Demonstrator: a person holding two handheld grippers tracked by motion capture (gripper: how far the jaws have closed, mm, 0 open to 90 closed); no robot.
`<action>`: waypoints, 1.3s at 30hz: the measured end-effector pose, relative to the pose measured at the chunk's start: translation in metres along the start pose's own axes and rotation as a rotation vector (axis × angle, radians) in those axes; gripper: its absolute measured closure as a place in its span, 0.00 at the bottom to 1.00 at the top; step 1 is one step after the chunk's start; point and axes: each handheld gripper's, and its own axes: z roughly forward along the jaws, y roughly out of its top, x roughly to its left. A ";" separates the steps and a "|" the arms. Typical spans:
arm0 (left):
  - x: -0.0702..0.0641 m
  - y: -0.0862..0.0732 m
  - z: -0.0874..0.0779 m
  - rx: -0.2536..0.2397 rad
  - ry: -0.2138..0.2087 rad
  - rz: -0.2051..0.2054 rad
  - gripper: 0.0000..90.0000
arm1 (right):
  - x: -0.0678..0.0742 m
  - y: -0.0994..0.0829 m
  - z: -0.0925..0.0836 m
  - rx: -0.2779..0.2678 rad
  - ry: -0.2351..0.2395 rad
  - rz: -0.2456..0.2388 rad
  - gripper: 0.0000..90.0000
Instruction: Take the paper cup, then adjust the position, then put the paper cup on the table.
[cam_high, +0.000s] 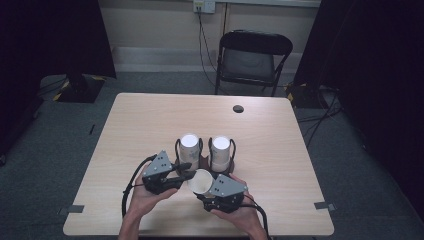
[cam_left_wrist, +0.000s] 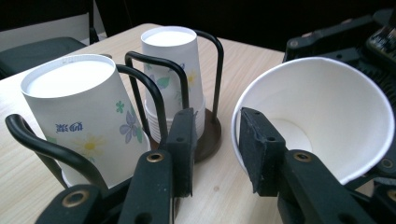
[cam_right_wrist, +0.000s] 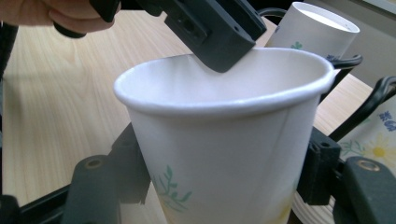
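My right gripper (cam_right_wrist: 224, 186) pinches the loose paper cup (cam_right_wrist: 224, 140) by its wall, low at the table's near edge between my hands. My left gripper (cam_left_wrist: 217, 144) is spread, one jaw inside the cup's rim, the other outside, pads not pressing. Just beyond stand two wire racks (cam_high: 176, 146) with upturned cup stacks (cam_high: 220, 152); the far tabletop (cam_high: 150, 115) gives open room.

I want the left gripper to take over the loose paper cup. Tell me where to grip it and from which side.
Grip the paper cup at its rim, one left gripper pad inside, one outside. Its open mouth faces that gripper, while the right gripper already clamps the lower wall.
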 end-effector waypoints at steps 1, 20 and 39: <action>0.000 -0.001 0.000 -0.003 0.006 -0.004 0.70 | 0.000 -0.001 0.000 -0.005 0.003 0.014 0.37; 0.009 -0.024 -0.019 -0.054 0.189 -0.049 0.33 | -0.015 -0.021 -0.010 -0.067 -0.024 0.175 0.36; 0.020 -0.067 -0.038 -0.109 0.339 -0.122 0.17 | -0.034 -0.040 -0.036 -0.063 -0.154 0.276 0.36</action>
